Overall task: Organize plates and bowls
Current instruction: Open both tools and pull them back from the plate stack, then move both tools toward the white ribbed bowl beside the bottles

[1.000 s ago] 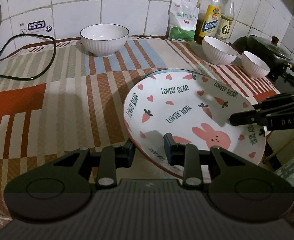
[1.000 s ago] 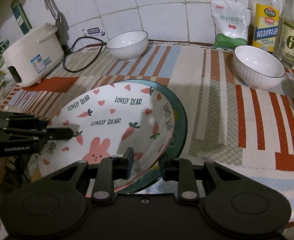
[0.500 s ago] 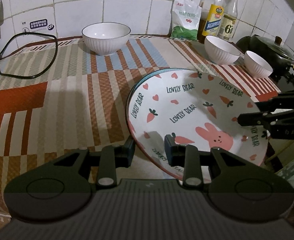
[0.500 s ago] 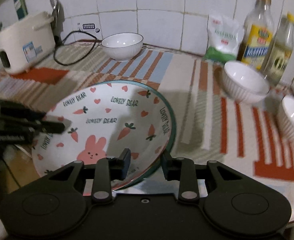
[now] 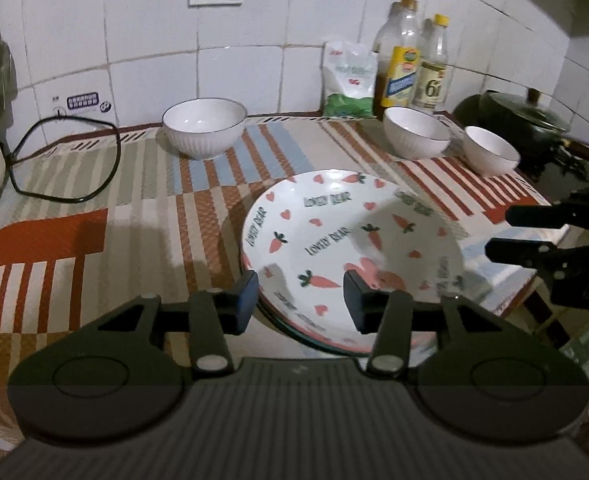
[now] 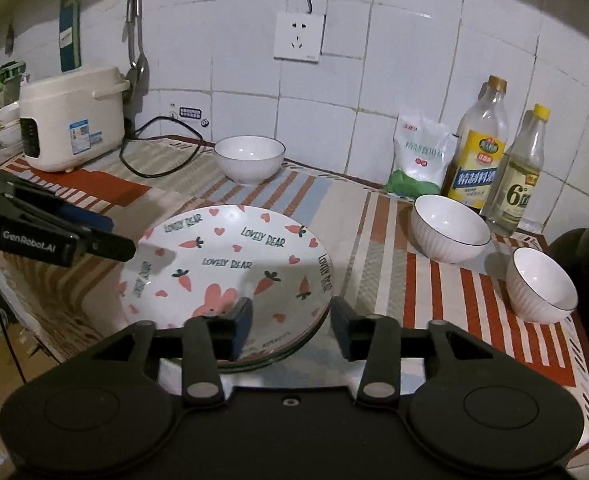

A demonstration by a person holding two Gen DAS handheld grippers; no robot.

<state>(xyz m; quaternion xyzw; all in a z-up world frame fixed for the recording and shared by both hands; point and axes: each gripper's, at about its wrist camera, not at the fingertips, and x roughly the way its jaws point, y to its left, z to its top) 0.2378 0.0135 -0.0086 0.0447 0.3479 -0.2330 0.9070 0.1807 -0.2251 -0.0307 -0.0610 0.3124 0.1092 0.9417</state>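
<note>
A white plate (image 5: 334, 220) (image 6: 234, 248) with carrots, hearts and a pink bunny lies on top of a stack of plates, whose green rim (image 5: 318, 344) shows underneath. My left gripper (image 5: 300, 300) (image 6: 120, 236) straddles its near-left rim; the jaws are opening and the pads stand clear of the plate. My right gripper (image 6: 292, 328) (image 5: 498, 231) straddles the opposite rim, also opening, with nothing pressed. Three white ribbed bowls stand apart: one at the back (image 5: 204, 128) (image 6: 250, 158), one by the bottles (image 5: 416, 132) (image 6: 448, 232), and a smaller one (image 5: 490, 156) (image 6: 542, 284).
A striped cloth (image 5: 94, 200) covers the counter, and the plate stack sits close to its front edge. A rice cooker (image 6: 70, 116) with a black cable (image 5: 66, 160) stands at the left, bottles (image 6: 478, 152) and a bag (image 6: 418, 156) by the wall, a dark pot (image 5: 522, 120) at the right.
Both grippers have let go of the bunny plate: their jaws have widened and both have drawn back and up. The plate now lies flat on the stack.
</note>
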